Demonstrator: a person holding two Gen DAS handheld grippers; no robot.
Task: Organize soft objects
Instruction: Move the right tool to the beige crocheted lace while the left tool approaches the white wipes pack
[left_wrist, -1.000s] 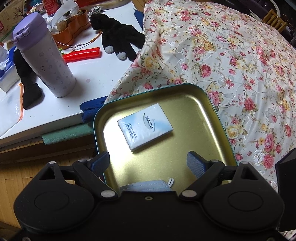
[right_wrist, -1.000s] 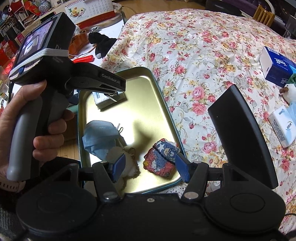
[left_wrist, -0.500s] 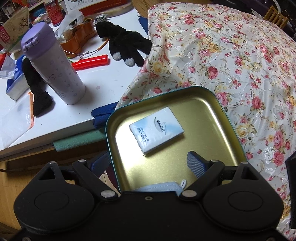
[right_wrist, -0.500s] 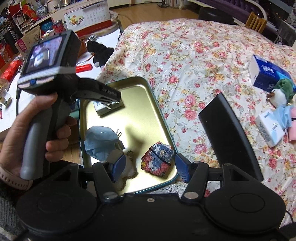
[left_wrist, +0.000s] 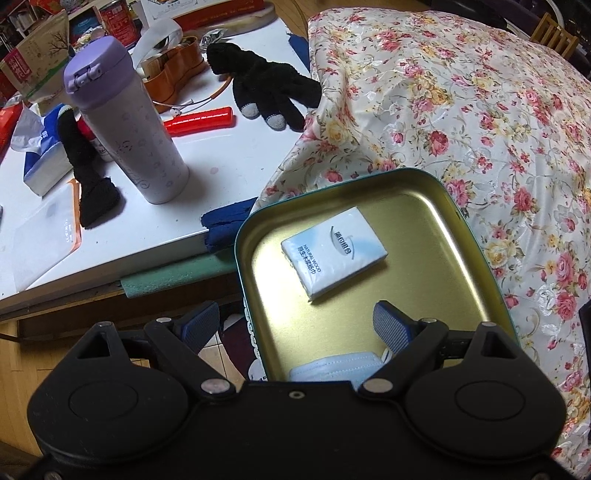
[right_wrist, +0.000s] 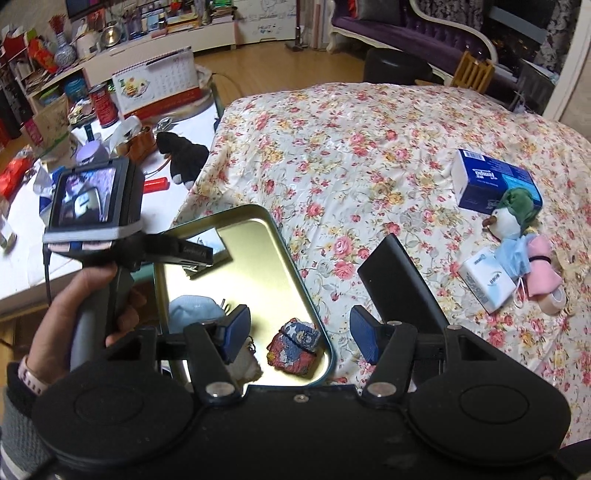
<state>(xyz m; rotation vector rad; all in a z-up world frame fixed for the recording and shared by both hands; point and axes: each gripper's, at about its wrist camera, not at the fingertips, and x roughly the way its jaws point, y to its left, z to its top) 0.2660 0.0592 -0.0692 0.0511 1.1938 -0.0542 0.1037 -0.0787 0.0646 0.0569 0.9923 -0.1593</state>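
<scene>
A gold metal tray (left_wrist: 476, 258) (right_wrist: 295, 273) lies on the floral bed at its left edge. In it are a white tissue pack (left_wrist: 334, 252), a blue face mask (left_wrist: 332, 371) (right_wrist: 195, 308) and a red and blue knitted piece (right_wrist: 293, 341). My left gripper (left_wrist: 295, 325) is open and empty over the tray's near left rim. My right gripper (right_wrist: 299, 332) is open and empty above the tray's near right corner. Further right on the bed lie a plush duck (right_wrist: 511, 214), a pink soft toy (right_wrist: 543, 273) and another tissue pack (right_wrist: 487, 282).
A white side table (left_wrist: 229, 158) left of the bed holds a purple bottle (left_wrist: 125, 122), black gloves (left_wrist: 262, 88) and a red tool (left_wrist: 201, 119). A blue tissue box (right_wrist: 491, 181) and a black slab (right_wrist: 402, 284) lie on the bed.
Both grippers have pulled back and up from the tray. The left one has shifted left, its left finger now outside the rim. The right one now shows more of the bed.
</scene>
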